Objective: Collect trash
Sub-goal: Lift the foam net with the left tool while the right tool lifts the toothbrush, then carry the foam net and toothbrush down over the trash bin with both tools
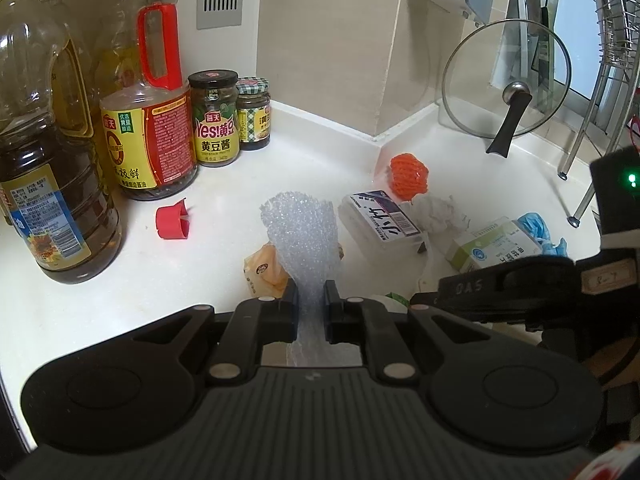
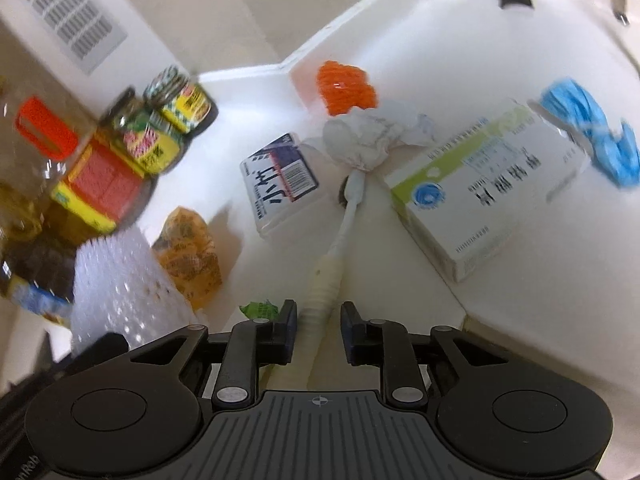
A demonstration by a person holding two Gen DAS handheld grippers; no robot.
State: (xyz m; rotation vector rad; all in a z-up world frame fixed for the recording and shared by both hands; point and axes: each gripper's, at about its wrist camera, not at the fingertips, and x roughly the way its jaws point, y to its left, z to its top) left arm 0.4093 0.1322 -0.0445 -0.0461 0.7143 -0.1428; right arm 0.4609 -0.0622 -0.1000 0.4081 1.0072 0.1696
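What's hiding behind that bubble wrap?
Behind the bubble wrap, clamped in the left gripper, lies an orange snack packet. Only its left part shows; the wrap covers the rest.

I am seeing the bottles [image 1: 60,184] standing at the counter's [image 1: 312,168] left, with two jars [image 1: 230,120] just right of them against the wall. A loose cap [image 1: 173,222] is lying in front of the bottles. The bubble wrap [image 1: 302,236] is rising ahead of me, a wrapper [image 1: 264,270] sitting behind it. Right of that a small box [image 1: 386,216] is lying, the net ball [image 1: 409,176] behind it, crumpled tissue [image 1: 440,212] beside it, then a larger box [image 1: 494,248] and a glove [image 1: 540,232]. The pot lid [image 1: 506,96] is leaning in the far right corner.
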